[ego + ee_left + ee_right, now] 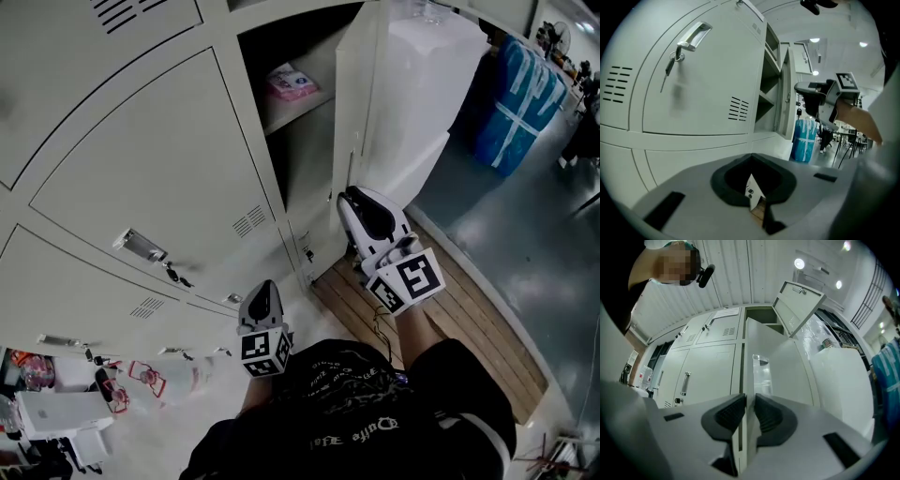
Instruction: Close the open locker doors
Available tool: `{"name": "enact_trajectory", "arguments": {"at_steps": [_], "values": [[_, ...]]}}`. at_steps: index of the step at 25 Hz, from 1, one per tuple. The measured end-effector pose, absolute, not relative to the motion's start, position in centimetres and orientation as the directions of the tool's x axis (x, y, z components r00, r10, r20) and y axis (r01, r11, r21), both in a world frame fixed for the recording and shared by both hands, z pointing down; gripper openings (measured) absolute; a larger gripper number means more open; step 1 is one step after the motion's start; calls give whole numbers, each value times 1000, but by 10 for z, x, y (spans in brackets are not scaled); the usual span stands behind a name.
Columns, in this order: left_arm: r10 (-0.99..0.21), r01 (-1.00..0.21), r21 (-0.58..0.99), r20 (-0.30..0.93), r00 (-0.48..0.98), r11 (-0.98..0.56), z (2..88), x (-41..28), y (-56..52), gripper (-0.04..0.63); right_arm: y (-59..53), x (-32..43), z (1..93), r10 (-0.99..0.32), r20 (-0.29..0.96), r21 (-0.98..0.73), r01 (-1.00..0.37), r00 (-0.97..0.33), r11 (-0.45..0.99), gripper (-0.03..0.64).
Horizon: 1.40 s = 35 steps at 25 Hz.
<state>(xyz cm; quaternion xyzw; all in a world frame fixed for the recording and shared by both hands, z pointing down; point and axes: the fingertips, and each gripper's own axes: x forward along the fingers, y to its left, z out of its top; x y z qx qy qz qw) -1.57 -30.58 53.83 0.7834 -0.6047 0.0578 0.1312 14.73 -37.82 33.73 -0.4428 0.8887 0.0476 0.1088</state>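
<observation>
A bank of pale grey lockers [159, 159] has one compartment [300, 141] open, with a pink packet [288, 82] on its shelf. Its door [361, 103] stands swung out, edge-on in the head view. My right gripper [349, 199] is at that door's lower free edge. In the right gripper view the door's edge [761, 357] runs between the pads and my right gripper [749, 411] is shut on it. A second door [799, 303] higher up hangs open. My left gripper [262, 291] hangs in front of the closed lower doors, its jaws together [757, 187] with a small white slip at the seam.
Closed doors have handles with keys in them [172, 273]. Right of the lockers stands a large white wrapped block [422, 84], then a blue wrapped bundle [520, 103]. A wooden pallet [450, 309] lies on the floor below. Clutter sits at the lower left [56, 403].
</observation>
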Motion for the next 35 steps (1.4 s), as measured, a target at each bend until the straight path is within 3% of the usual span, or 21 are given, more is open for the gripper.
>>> {"name": "enact_trajectory", "arguments": {"at_steps": [13,35], "values": [[-950,-970,155,223,220,-188,529,-46,-321,8,-413,89,337,-741,-168,89,-758,-650,646,61],[-960,-988,118,246,130,-103,534,-80,-325,8,-463,59,341,-757,-139,59,-768,-639,638,31]]}}
